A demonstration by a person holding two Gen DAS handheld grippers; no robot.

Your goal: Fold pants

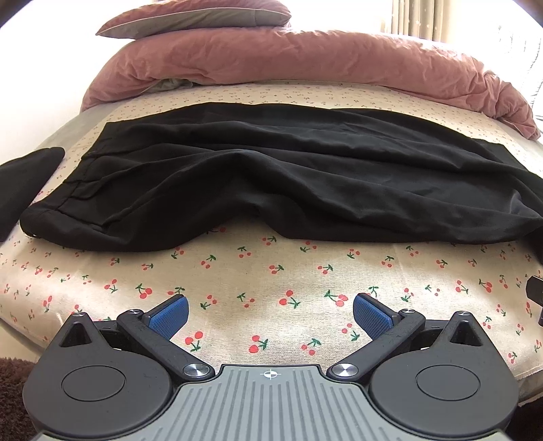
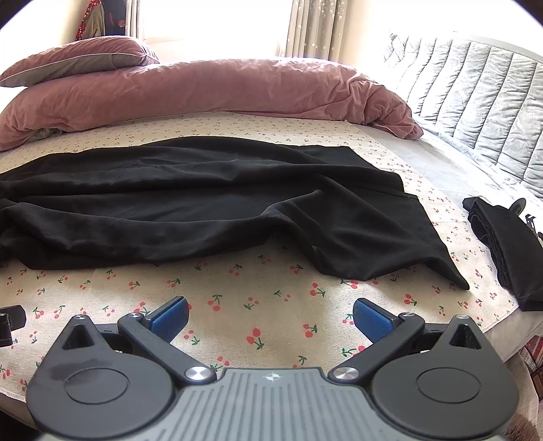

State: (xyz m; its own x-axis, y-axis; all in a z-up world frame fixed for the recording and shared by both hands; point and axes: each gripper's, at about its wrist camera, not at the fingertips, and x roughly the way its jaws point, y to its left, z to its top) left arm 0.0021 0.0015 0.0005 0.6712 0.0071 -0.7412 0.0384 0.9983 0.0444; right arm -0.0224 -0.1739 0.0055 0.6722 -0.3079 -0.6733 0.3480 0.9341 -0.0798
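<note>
So, black pants point(image 1: 271, 176) lie spread w/ wrinkles across cherry-print sheet point(image 1: 271, 278), just ahead of both grippers, not touching. Left gripper point(image 1: 270, 313) released, jaws wide, nothing held; right gripper point(image 2: 269, 313) same. Pink duvet point(image 2: 203, 88) bunched behind pants.

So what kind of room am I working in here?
A bedroom, most likely: the pants lie on a bed with a cherry-print sheet, a pink duvet and pillow behind, curtains beyond.

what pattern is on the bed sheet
Red cherries with green stems on the cream bed sheet, clearest in the left wrist view.
</note>
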